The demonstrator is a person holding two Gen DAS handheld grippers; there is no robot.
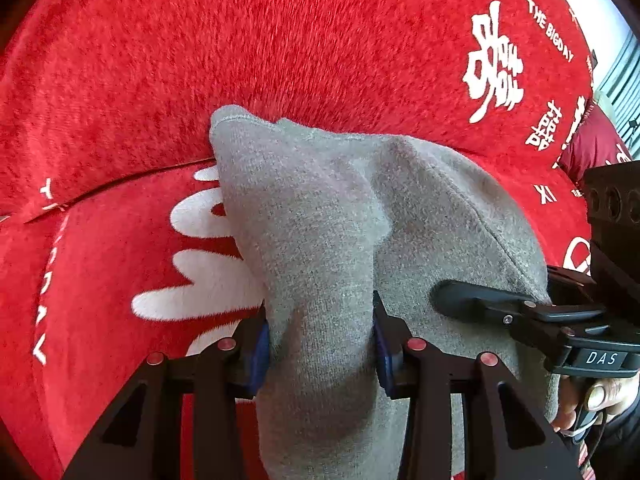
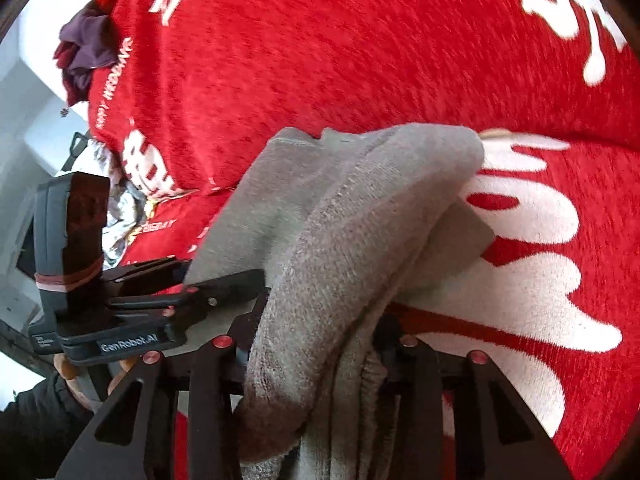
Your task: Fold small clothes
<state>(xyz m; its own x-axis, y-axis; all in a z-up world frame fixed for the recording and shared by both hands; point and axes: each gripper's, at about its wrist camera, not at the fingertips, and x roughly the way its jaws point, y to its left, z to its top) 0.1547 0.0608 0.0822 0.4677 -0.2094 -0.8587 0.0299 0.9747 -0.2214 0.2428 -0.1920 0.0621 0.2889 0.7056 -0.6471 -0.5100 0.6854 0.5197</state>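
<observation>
In the left wrist view, the left claw [image 1: 322, 344] is seen clenched on a grey sock [image 1: 320, 220], the knit being pinched between its two blue-padded fingers [image 1: 258, 354]. From that grip the sock is stretched forward and upward, its cuff end being raised against the red backrest behind. Just to the right, the right claw [image 1: 472, 300] is seen from the side, its black finger laid against the same grey fabric; part of a hand [image 1: 600, 396] is seen on its handle at the lower right edge.

In the right wrist view, the right claw [image 2: 316, 352] is closed on a thick bunch of the grey sock [image 2: 352, 240], which is draped over and between its fingers so that the pads are hidden. The left claw [image 2: 192, 292] is seen at the left, gripping the flat edge of the cloth, with its camera housing above it.

Beneath and behind the sock, a red plush cover [image 1: 120, 80] with large white characters and the words "THE BIG DAY" is spread over what appears to be a sofa seat and backrest. Farther off, in the right wrist view, a crumpled dark purple garment [image 2: 86, 52] is seen at the upper left edge of the cover, and a silvery crinkled item [image 2: 120, 208] lies beside the cover's lower left edge.
</observation>
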